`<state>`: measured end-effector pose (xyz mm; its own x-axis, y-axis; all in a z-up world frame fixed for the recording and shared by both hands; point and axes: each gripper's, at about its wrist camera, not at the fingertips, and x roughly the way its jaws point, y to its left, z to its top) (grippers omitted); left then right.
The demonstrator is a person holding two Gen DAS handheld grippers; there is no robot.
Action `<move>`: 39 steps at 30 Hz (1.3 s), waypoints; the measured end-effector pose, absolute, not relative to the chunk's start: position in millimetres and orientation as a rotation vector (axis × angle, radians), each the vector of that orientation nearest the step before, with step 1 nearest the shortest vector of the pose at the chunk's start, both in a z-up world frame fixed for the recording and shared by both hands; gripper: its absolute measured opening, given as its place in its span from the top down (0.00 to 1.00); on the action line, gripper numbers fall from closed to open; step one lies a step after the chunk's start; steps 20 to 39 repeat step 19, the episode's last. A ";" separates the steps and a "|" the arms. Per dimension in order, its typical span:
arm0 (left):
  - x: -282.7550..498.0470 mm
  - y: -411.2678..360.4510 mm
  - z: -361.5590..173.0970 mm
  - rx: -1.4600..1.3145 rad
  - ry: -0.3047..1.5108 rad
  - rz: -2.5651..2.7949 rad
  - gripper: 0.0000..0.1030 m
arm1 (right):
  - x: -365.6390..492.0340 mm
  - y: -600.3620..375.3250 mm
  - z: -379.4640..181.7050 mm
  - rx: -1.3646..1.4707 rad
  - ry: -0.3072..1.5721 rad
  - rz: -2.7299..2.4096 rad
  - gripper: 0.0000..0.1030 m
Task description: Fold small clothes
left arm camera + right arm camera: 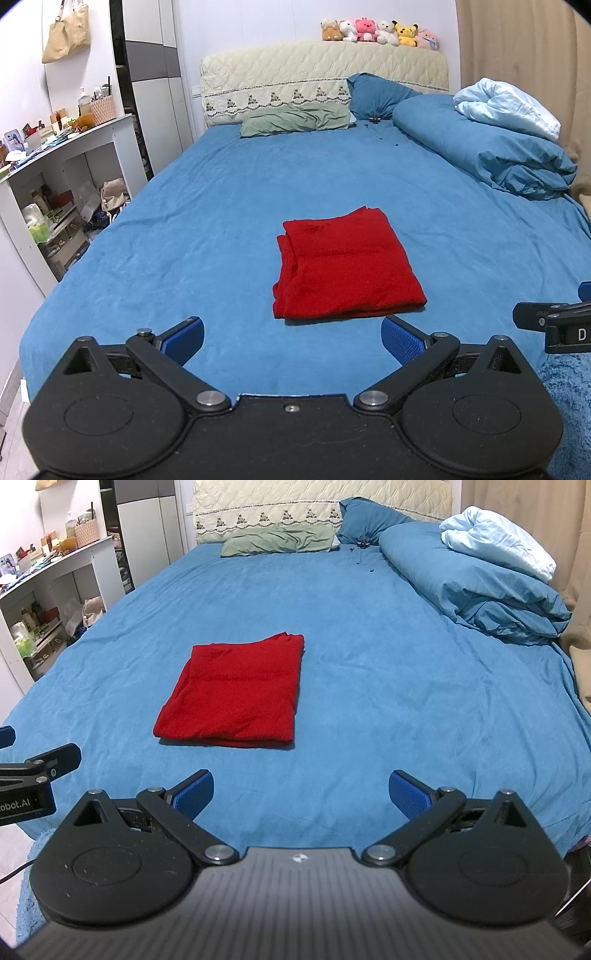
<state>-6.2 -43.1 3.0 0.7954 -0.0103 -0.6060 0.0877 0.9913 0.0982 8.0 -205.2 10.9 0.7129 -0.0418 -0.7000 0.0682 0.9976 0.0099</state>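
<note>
Plush toys (pixel 380 32) appear only from the left wrist.

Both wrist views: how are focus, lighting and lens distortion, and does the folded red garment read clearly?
Left wrist view: even indoor light, the folded red garment sharp with a thin shadow at its near edge; fisheye bends the white shelf unit, and the corners are dark. Right wrist view: the garment is equally crisp on the blue bedsheet; the gripper's grey body at the bottom looks soft.
</note>
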 end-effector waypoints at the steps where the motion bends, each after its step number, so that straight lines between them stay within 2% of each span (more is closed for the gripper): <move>1: -5.9 -43.0 3.0 0.120 0.649 -0.055 0.00 | 8.3 -206.0 11.4 0.036 0.774 -0.061 0.00; 39: -12.1 -40.8 7.1 0.102 0.609 -0.054 0.00 | 10.4 -204.0 12.8 0.033 0.765 -0.066 0.00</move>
